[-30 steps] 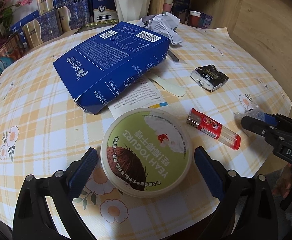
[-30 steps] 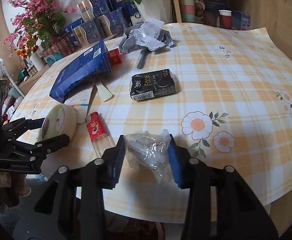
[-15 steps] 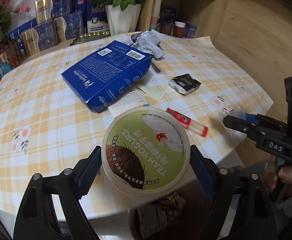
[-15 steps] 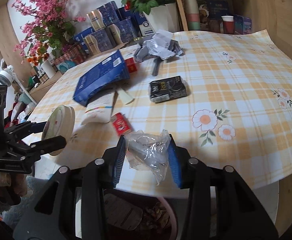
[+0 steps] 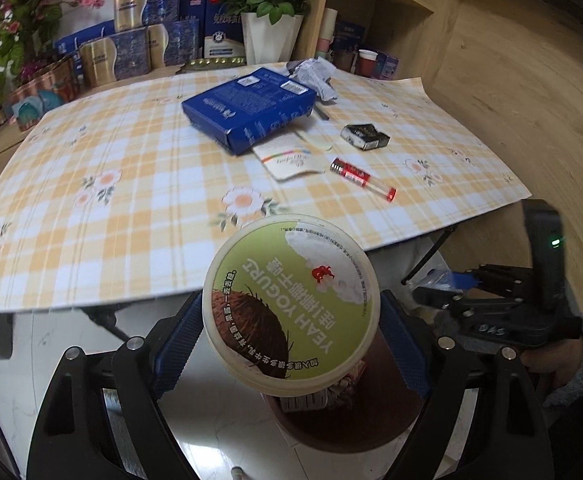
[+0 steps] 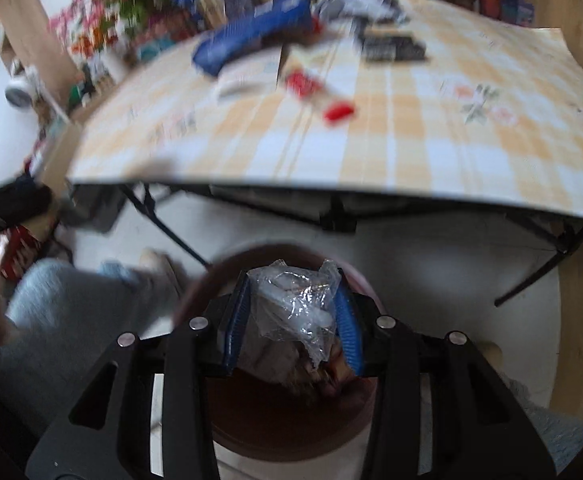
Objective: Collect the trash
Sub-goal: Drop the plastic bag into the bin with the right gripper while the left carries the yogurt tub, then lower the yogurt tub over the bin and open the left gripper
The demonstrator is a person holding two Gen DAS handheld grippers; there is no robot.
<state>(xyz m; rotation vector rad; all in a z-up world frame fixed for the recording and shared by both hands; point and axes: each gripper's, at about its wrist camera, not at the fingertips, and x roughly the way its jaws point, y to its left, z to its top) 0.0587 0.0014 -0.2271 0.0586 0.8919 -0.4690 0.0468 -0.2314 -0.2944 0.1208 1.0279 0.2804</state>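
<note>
Both jaws grip trash above a brown bin (image 6: 291, 432): left gripper (image 5: 291, 320) squeezes a stiff, light yogurt tub (image 5: 291, 304) by its sides; right gripper (image 6: 291, 320) pinches soft, crinkly plastic wrap (image 6: 295, 304).

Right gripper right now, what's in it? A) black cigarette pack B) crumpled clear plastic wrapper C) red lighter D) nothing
B: the right gripper is shut on a crumpled clear plastic wrapper, held over the brown trash bin.
</note>
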